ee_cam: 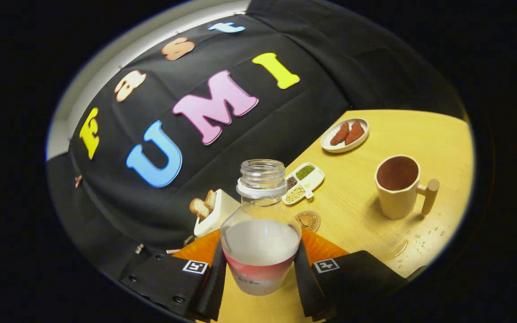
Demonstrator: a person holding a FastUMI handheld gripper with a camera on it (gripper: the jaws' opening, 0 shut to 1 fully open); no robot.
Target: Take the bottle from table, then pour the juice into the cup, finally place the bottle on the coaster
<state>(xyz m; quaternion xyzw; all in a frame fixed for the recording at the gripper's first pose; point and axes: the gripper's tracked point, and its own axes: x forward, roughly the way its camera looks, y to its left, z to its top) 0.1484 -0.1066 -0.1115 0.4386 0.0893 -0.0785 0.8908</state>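
- The yellow wooden table (pixel 420 134) runs tilted across the view, its far edge meeting the black cloth wall; a broad bare stretch lies between the bottle and the cup, with water drops (pixel 424 234) and a small puddle near the right finger.
- The gripper (pixel 260 269) is closed on the bottle: both black fingers (pixel 216 278) press its lower sides, their tips partly hidden behind its body.
- The bottle (pixel 260 233) stands uncapped between the fingers, holding a pale whitish liquid about halfway up; its base is hard to make out.
- The cup (pixel 397 186), beige with a wooden handle turned right, sits well apart, beyond the right finger; its inside looks dark and its contents cannot be told.
- A white box with bread slices (pixel 209 208) sits just left of the bottle, its lower part hidden by the left finger.
- An oval plate (pixel 344 134) with two reddish pieces lies near the far edge.
- A divided dish of grains (pixel 304 181) lies just behind the bottle.
- The coaster (pixel 308 220) peeks out beside the bottle, half hidden.
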